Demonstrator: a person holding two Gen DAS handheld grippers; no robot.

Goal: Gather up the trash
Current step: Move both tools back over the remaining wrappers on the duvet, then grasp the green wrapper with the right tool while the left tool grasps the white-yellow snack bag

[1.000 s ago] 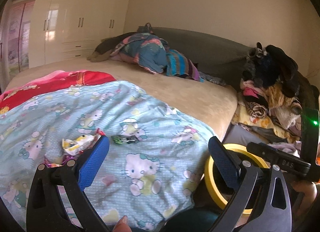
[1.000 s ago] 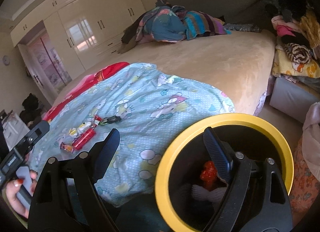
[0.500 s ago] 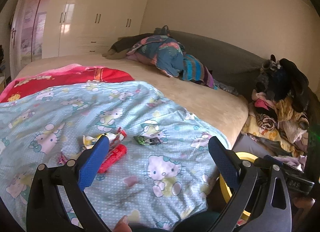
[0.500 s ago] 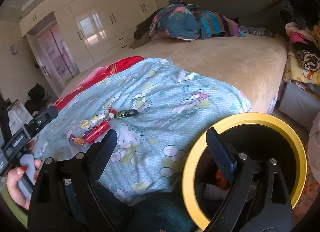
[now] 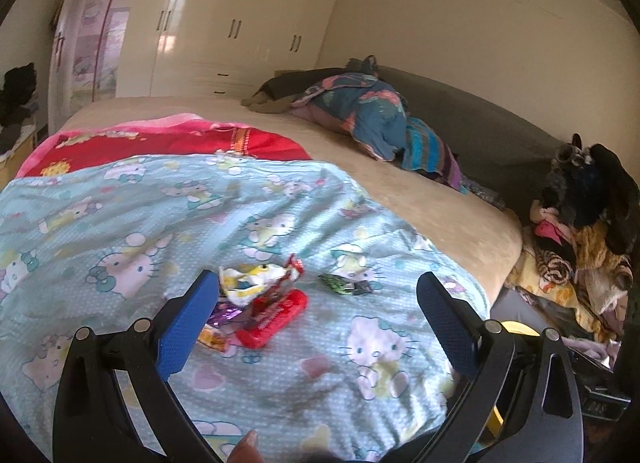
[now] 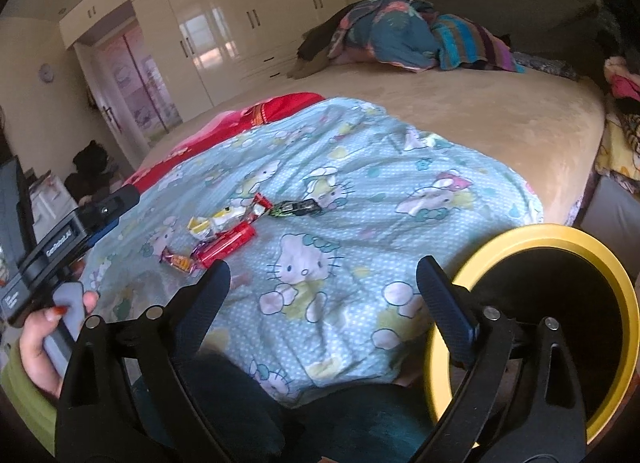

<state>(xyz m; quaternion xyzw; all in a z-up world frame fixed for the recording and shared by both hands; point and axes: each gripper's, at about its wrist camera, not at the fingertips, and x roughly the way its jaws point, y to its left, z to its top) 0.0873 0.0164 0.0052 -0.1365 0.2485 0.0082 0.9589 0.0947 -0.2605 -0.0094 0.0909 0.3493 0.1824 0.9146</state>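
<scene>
Trash (image 5: pixel 260 303), a cluster of wrappers, is seen uncollected on the near left of the bed's blanket (image 5: pixel 120 223), while both claws, left claw (image 5: pixel 312 323) and right claw (image 6: pixel 324 291), are held spread and empty beside the yellow-rimmed bin (image 6: pixel 560 233).

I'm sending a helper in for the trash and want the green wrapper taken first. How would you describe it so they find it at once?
Look at the pale blue cartoon-cat blanket spread over the bed. Near its front edge lies a small heap of wrappers around a red packet. The green wrapper lies alone to the right of that heap, nearer the yellow-rimmed bin: dark, shiny and flat, the only green piece.
</scene>
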